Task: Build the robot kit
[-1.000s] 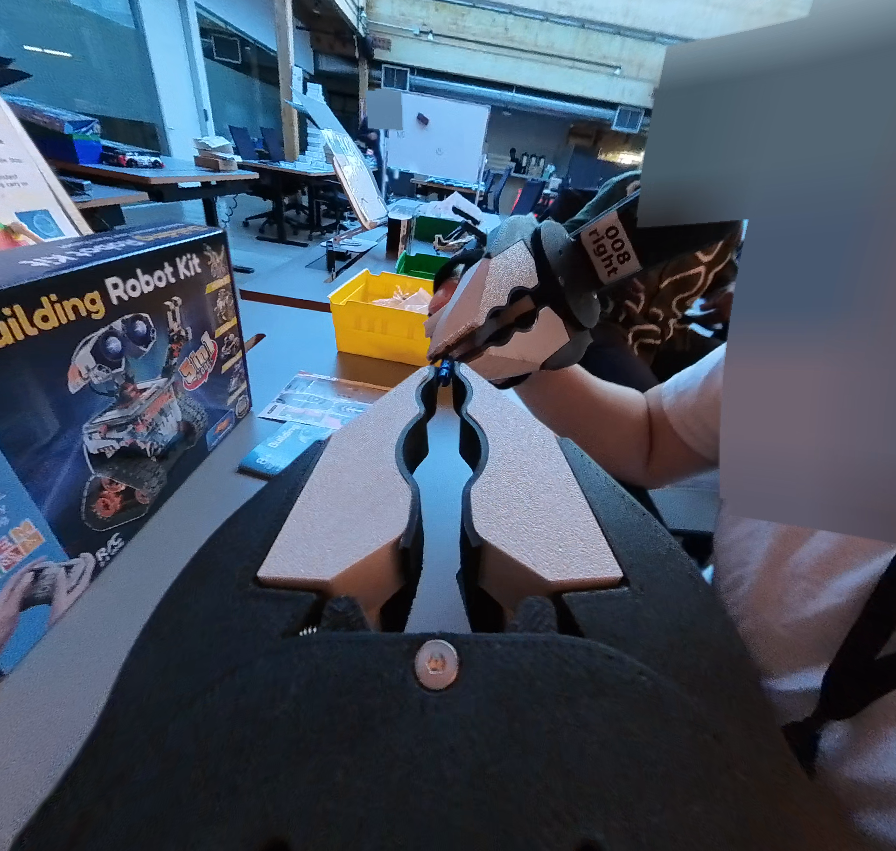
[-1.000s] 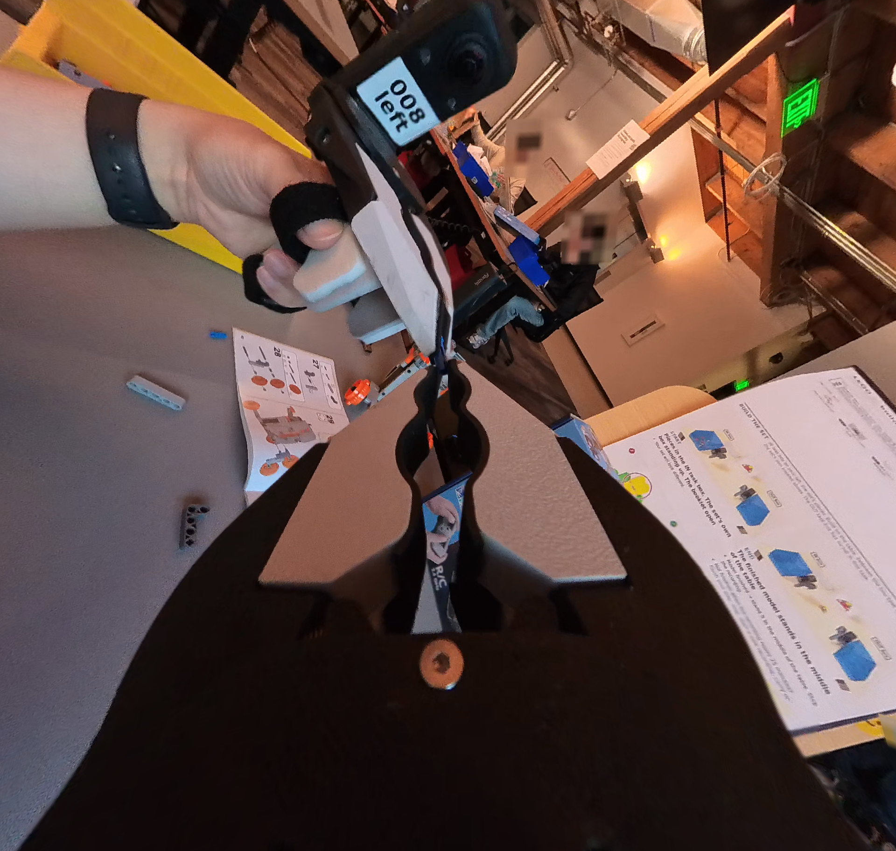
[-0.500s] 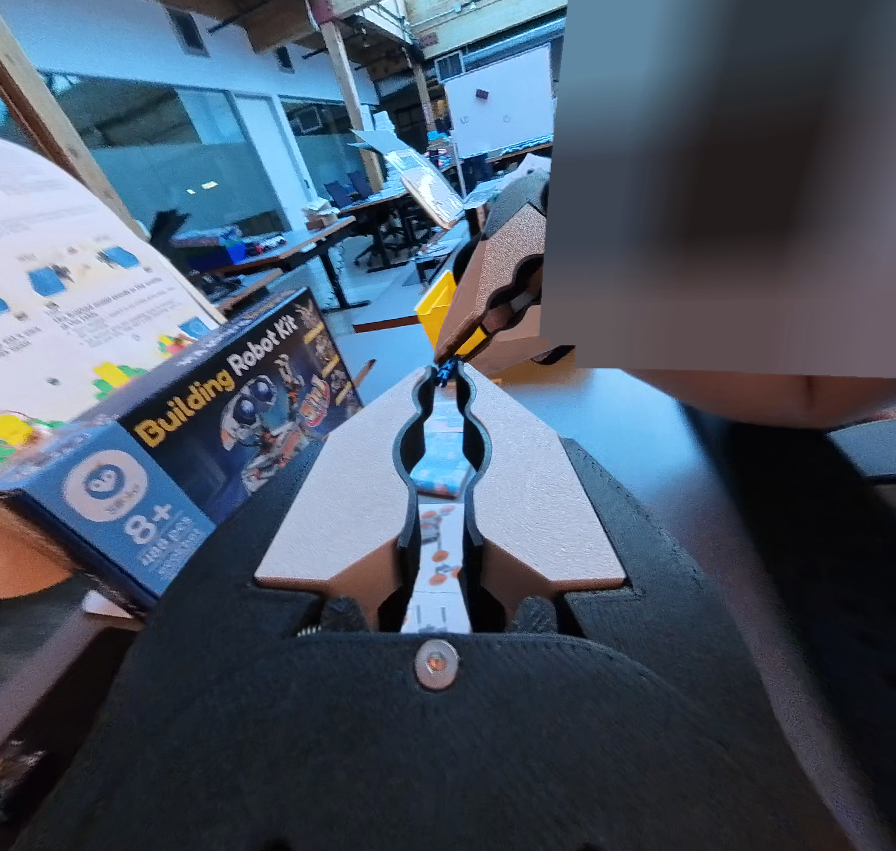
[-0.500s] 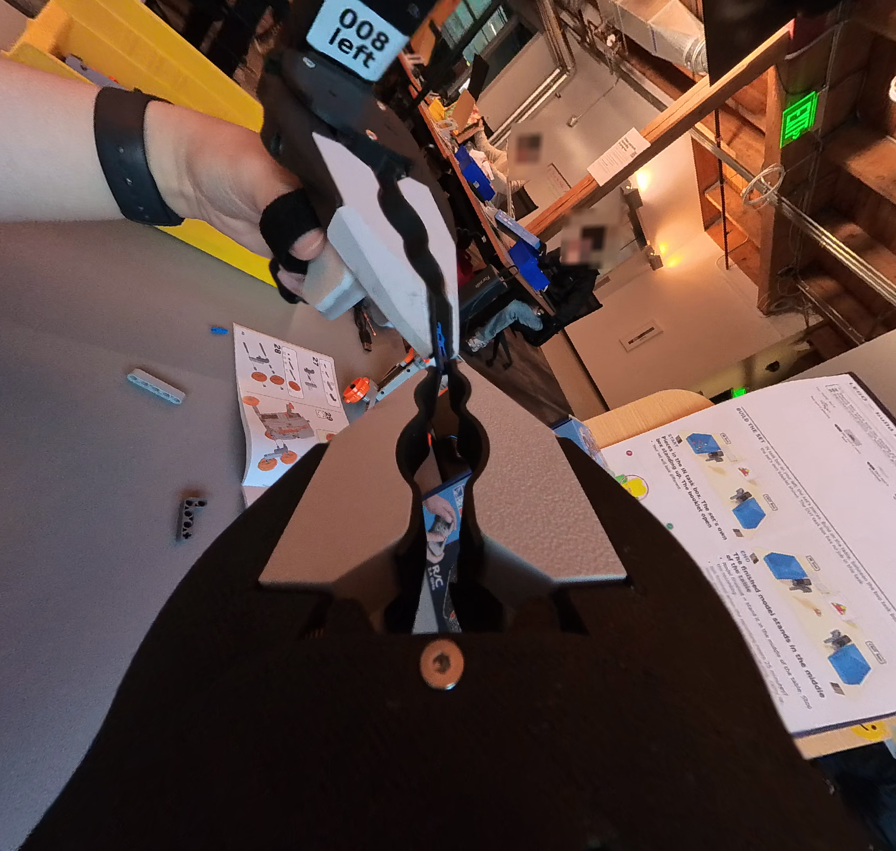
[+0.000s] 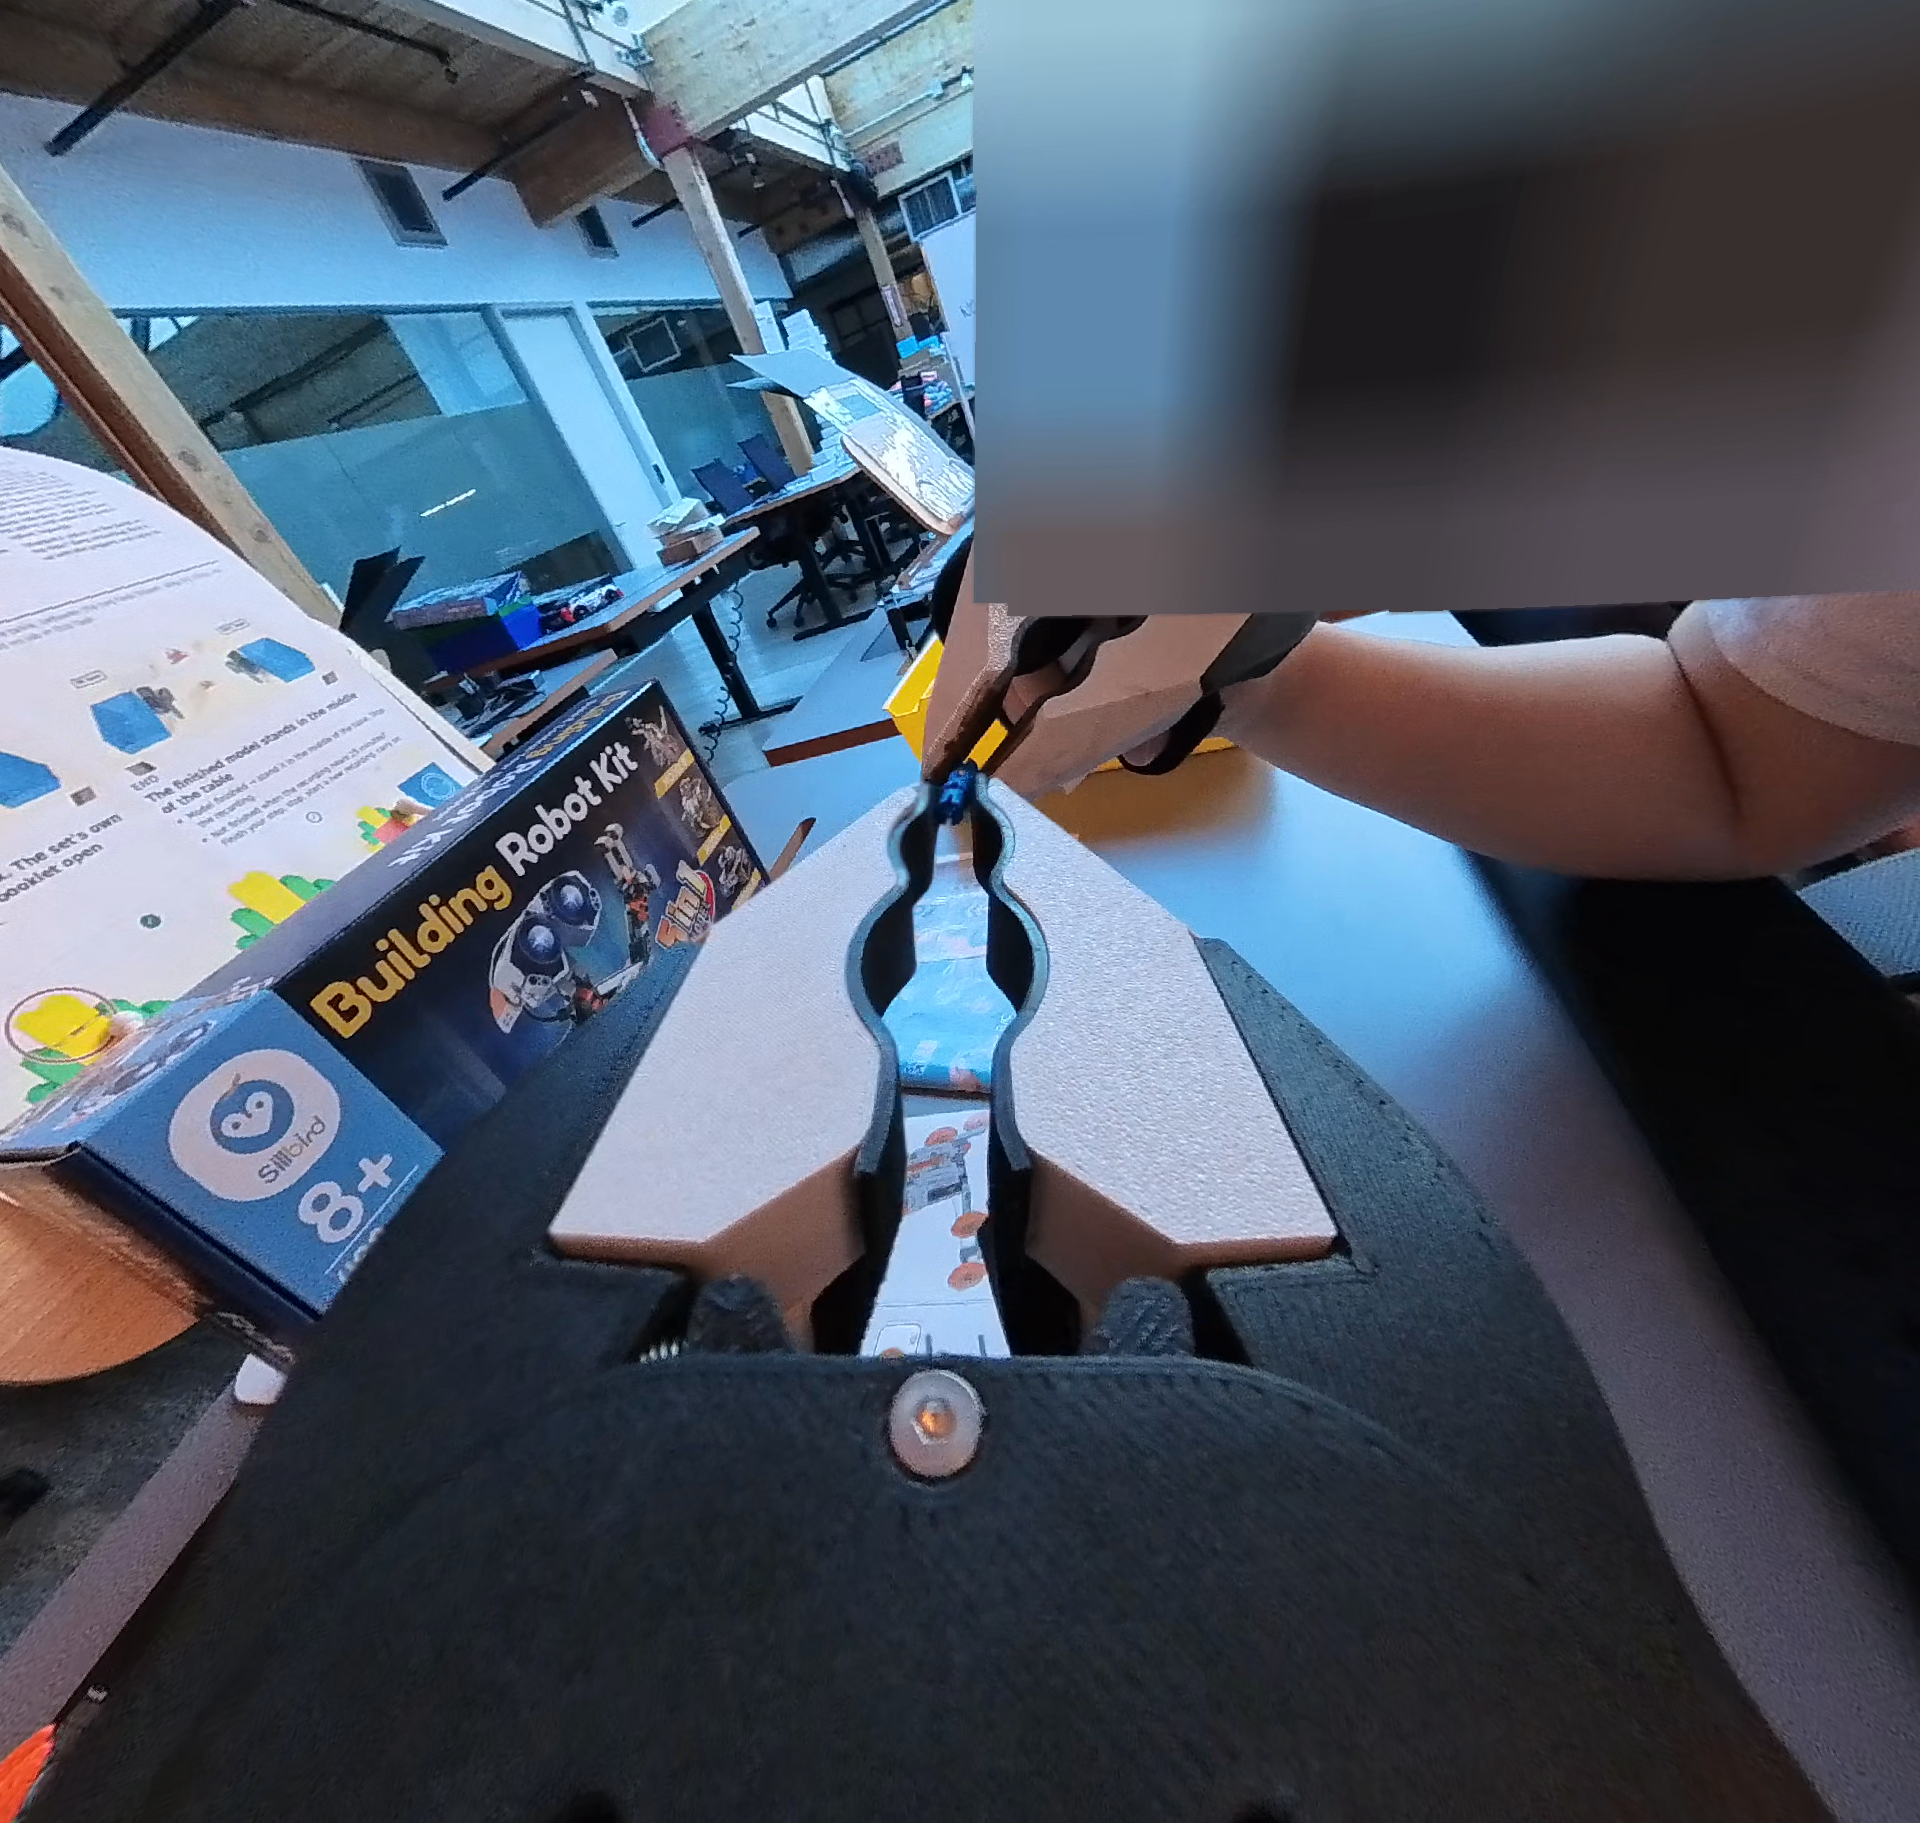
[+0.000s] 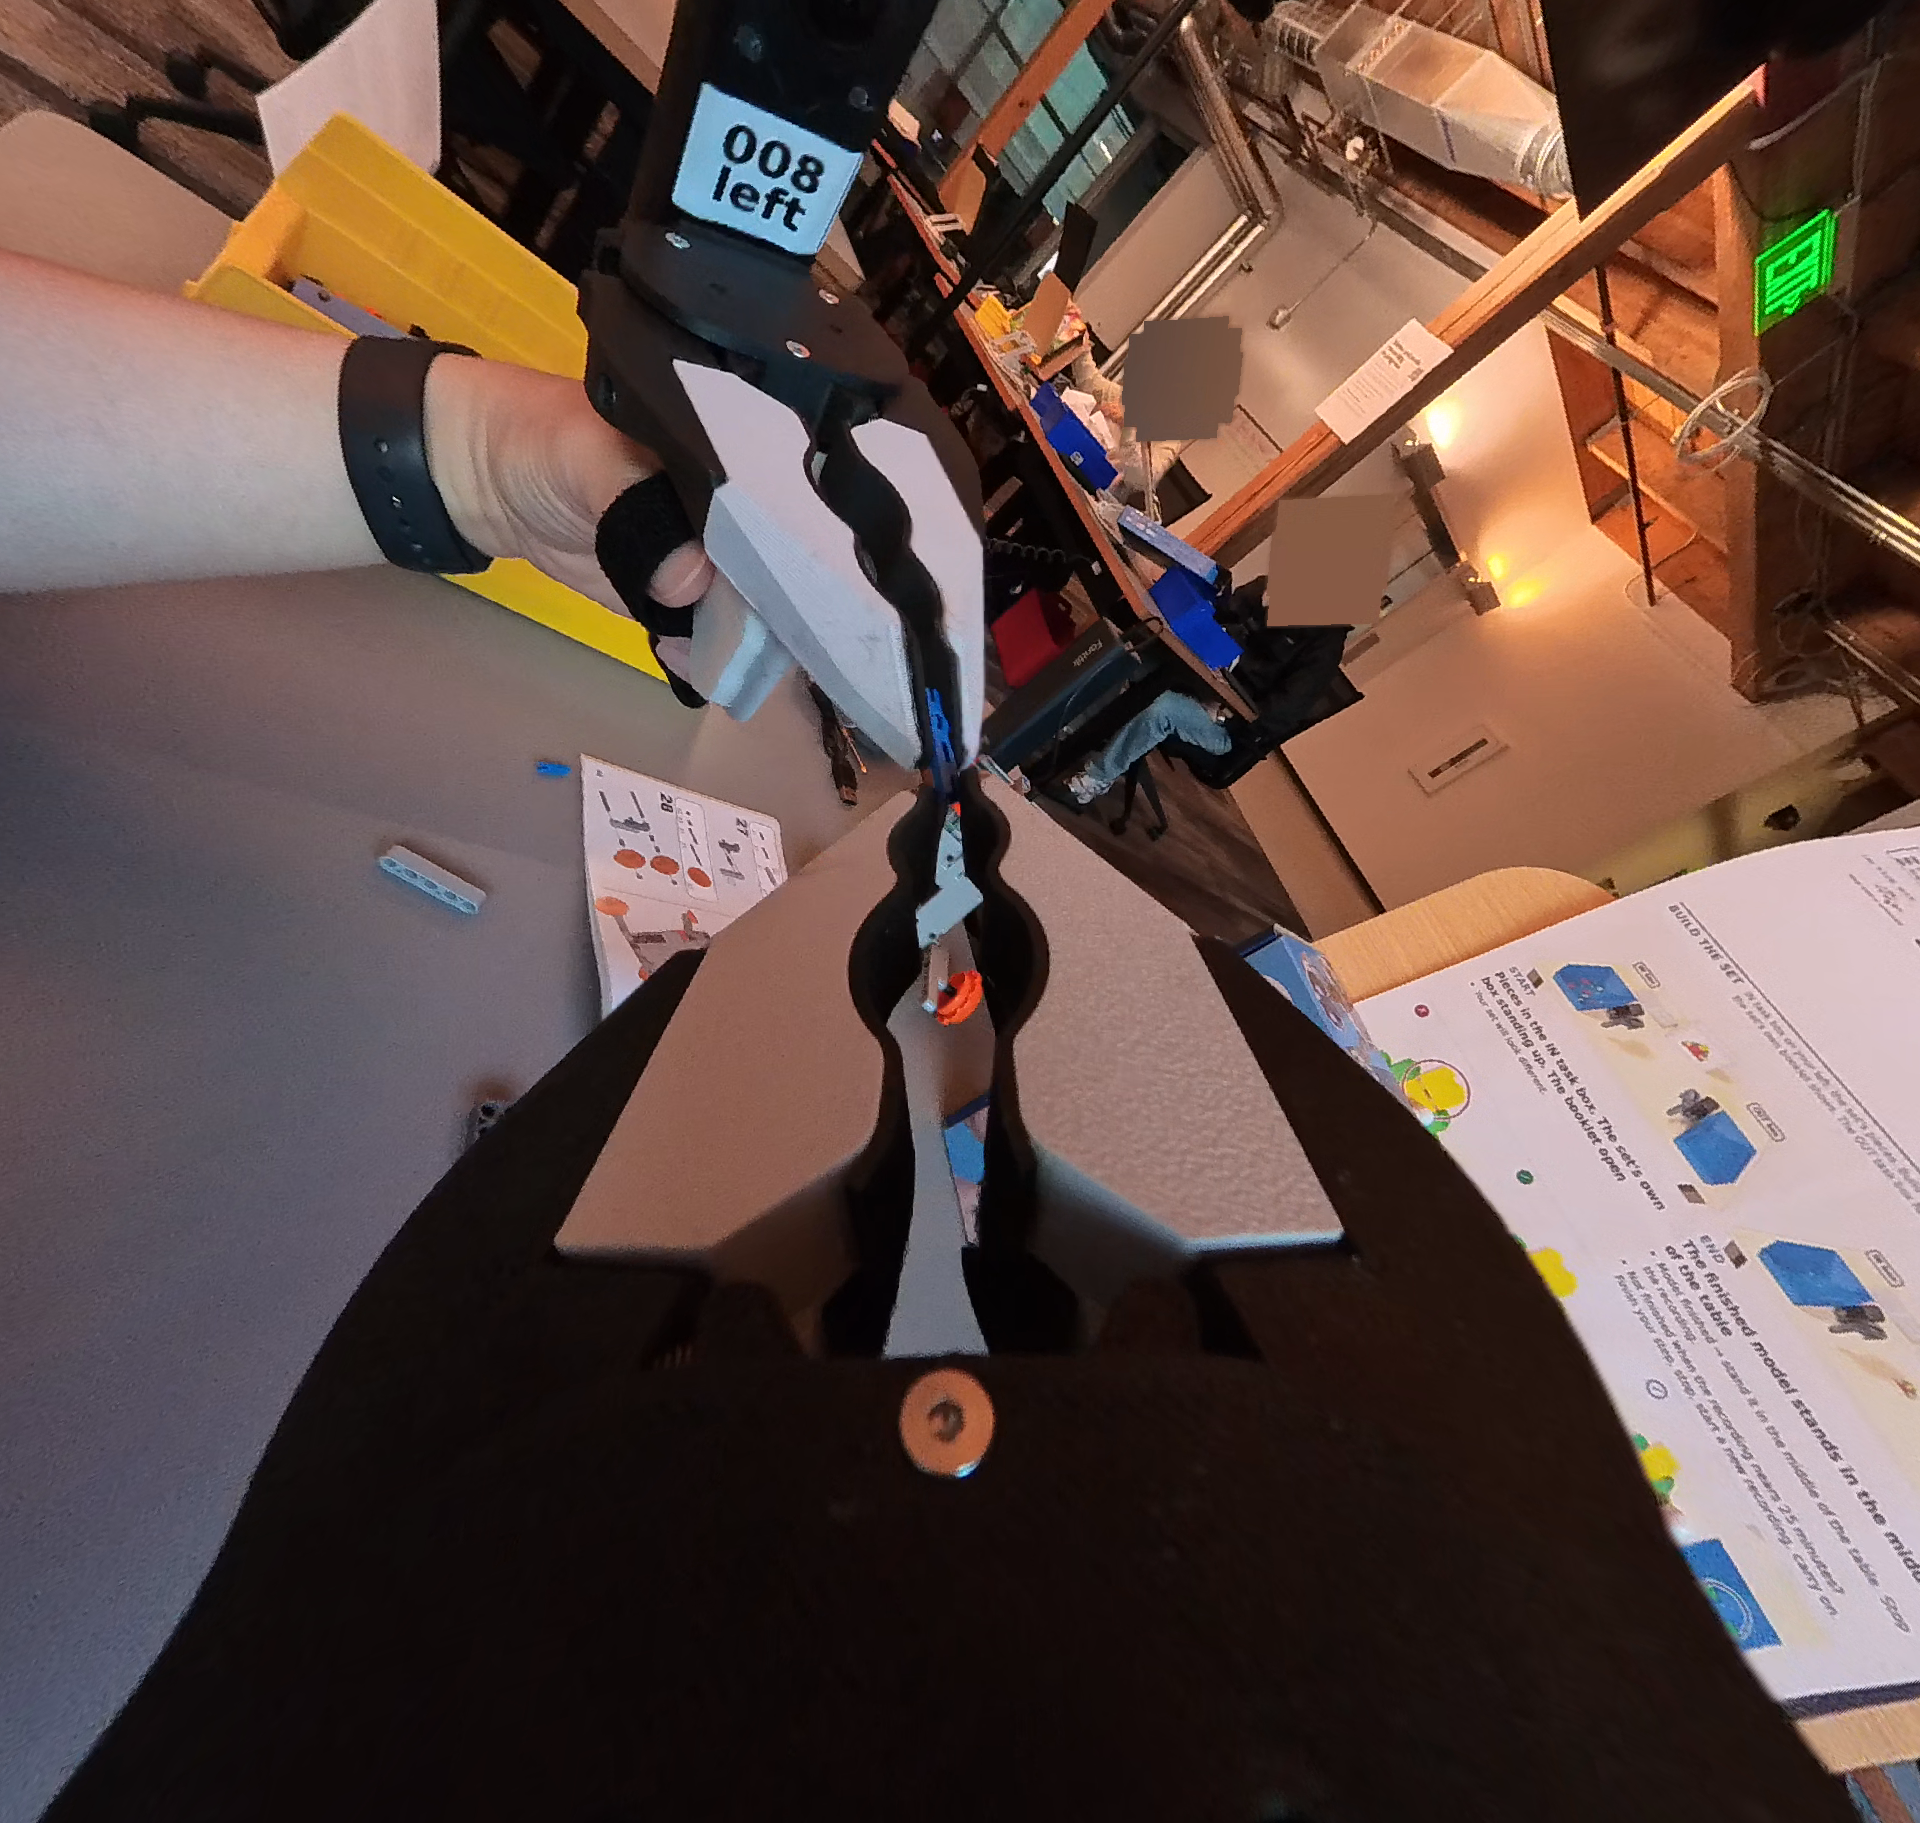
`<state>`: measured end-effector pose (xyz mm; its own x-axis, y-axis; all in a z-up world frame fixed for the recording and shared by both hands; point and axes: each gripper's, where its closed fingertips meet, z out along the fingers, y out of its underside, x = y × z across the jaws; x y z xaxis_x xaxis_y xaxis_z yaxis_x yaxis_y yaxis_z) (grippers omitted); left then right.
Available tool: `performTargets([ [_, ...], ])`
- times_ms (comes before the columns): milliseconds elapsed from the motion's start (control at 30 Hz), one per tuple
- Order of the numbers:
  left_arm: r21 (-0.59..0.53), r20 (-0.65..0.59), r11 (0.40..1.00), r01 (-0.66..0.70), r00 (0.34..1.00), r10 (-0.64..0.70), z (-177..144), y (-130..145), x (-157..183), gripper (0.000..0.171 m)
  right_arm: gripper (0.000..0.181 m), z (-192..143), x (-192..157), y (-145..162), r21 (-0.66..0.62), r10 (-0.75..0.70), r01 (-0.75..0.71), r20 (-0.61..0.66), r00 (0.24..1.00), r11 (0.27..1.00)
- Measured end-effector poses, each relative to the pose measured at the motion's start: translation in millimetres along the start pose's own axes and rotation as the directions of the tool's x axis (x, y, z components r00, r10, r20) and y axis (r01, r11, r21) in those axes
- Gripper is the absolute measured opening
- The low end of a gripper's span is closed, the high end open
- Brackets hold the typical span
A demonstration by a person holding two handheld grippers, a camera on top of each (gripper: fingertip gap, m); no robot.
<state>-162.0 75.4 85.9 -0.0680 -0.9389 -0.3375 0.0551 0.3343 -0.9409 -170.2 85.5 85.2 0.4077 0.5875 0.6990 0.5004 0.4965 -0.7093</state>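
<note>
My left gripper point(image 5: 951, 805) is shut on a small blue connector piece point(image 5: 952, 799) at its fingertips. My right gripper point(image 6: 943, 786) meets it tip to tip and is shut on the same blue piece point(image 6: 938, 724). In the right wrist view the left gripper point(image 6: 940, 734) comes down from above, held by a hand with a black wristband. In the left wrist view the right gripper point(image 5: 951, 771) comes in from the upper right, held by a hand in front of a yellow bin. Both are held above the grey table point(image 6: 208, 942).
A blue robot kit box point(image 5: 499, 942) and a large instruction sheet point(image 6: 1662, 1202) stand at one side. A yellow bin point(image 6: 395, 225), an open booklet point(image 6: 665, 859), a light blue beam point(image 6: 431, 880), a small blue pin point(image 6: 551, 767) and a grey-and-orange assembly point(image 6: 951, 942) are on the table. The tips of both grippers are at nearly the same place.
The left gripper has tilted more upright above the right one, and its view has swung toward the kit box. Both grippers' tips have stayed together on the blue piece.
</note>
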Motion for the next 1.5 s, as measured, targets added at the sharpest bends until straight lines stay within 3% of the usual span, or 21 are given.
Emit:
performTargets([
  [633,-0.025,-0.04,0.999,-0.022,0.999,0.021,-4,7,7,0.002,0.004,3,-10,4,0.01,0.104,-0.105,0.097,0.99,0.994],
  [733,-0.008,-0.01,1.0,-0.009,1.0,0.009,-12,5,-1,0.002,0.026,3,-4,10,0.035,0.163,-0.166,0.078,0.984,0.986],
  [800,-0.006,0.042,1.0,0.002,0.999,-0.002,-25,5,-12,0.002,0.027,8,-15,34,-0.061,0.351,-0.346,0.185,0.918,0.936],
  [867,-0.015,0.105,1.0,0.005,0.994,-0.004,-41,8,-24,0.002,0.034,19,-43,68,-0.269,0.561,-0.497,0.273,0.782,0.825],
  [933,-0.037,0.175,0.999,0.008,0.985,-0.001,-59,12,-36,0.002,0.034,30,-77,104,-0.474,0.61,-0.444,0.288,0.738,0.76],
  [1033,-0.026,0.249,0.999,0.02,0.968,-0.013,-83,12,-49,0.002,0.023,41,-124,133,-0.638,0.593,-0.283,0.343,0.728,0.716],
  [1200,0.009,0.289,1.0,0.01,0.957,-0.013,-100,3,-54,0.002,0.019,42,-159,161,-0.758,0.579,-0.122,0.372,0.726,0.64],
  [1500,-0.025,0.272,1.0,-0.007,0.962,0.013,-96,4,-50,0.002,0.019,43,-167,169,-0.801,0.536,-0.018,0.384,0.751,0.598],
])
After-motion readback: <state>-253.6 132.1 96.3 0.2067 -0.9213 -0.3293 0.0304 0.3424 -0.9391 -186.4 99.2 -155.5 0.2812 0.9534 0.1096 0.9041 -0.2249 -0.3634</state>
